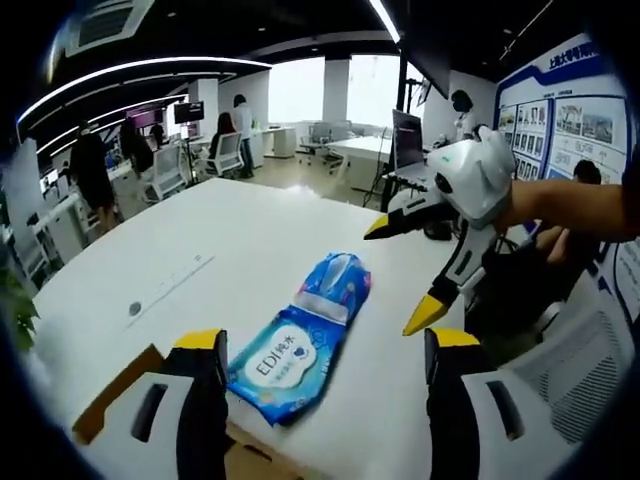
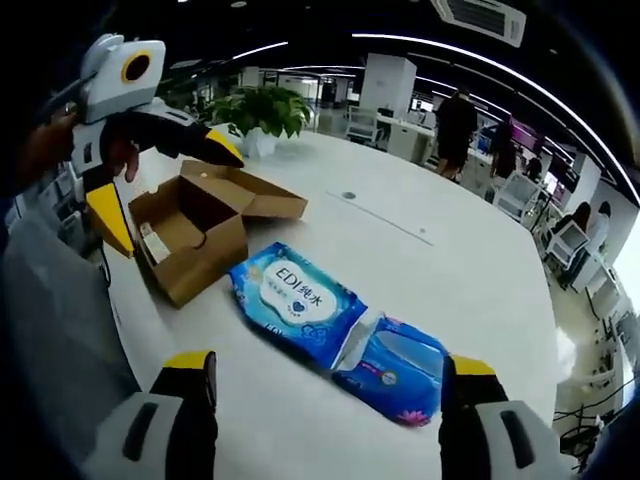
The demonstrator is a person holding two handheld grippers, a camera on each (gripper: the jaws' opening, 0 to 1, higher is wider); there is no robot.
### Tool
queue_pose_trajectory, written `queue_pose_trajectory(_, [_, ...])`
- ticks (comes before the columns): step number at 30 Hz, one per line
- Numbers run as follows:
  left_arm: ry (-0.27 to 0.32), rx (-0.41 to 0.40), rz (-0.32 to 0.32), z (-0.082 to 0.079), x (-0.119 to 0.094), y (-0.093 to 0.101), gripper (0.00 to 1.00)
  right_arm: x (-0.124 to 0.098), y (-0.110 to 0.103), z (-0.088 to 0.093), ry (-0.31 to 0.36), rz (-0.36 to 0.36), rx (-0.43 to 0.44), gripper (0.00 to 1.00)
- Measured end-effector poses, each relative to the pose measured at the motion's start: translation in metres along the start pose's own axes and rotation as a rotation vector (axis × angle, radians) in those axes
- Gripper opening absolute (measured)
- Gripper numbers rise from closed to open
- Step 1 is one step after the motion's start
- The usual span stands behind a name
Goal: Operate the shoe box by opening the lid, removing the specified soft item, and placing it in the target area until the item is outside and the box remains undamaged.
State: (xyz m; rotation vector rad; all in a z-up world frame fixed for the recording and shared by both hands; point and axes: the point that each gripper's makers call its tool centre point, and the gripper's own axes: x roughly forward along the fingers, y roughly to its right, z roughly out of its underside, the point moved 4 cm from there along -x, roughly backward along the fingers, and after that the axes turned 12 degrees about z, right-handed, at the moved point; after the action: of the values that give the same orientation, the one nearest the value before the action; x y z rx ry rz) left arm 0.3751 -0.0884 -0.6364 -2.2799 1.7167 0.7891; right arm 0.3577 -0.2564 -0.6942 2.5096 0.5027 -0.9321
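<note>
Between open right gripper [image 2: 325, 385] jaws, wipes pack [image 2: 340, 330]

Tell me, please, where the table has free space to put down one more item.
The white table is bare beyond the blue wipes pack, toward the far edge. It is crowded beside the open cardboard box, where the left gripper hovers.

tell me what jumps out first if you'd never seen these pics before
The bright blue wipes pack grabs the eye, lying flat on the white table with a second blue pack against its end. Beside them sits the open cardboard shoe box, lid flap folded out. Both yellow-tipped grippers, the left gripper over the box and the right gripper beyond the packs, hover open and hold nothing.
</note>
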Motion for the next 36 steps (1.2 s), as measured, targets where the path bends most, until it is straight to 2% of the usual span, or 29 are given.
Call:
queue_pose_trajectory(6, [0.022, -0.009, -0.053, 0.009, -0.028, -0.006, 0.9, -0.002, -0.02, -0.01, 0.011, -0.034, -0.024, 0.98])
queue_pose_trajectory(17, [0.054, -0.076, -0.167, 0.042, -0.083, -0.022, 1.0, 0.0, -0.067, -0.029, 0.026, -0.128, -0.095, 0.99])
queue_pose_trajectory(31, [0.063, -0.157, -0.31, 0.088, -0.154, -0.041, 1.0, 0.005, -0.111, -0.053, 0.056, -0.223, -0.196, 0.99])
queue_pose_trajectory(36, [0.075, -0.186, -0.339, 0.101, -0.17, -0.047, 1.0, 0.007, -0.12, -0.062, 0.07, -0.243, -0.216, 0.99])
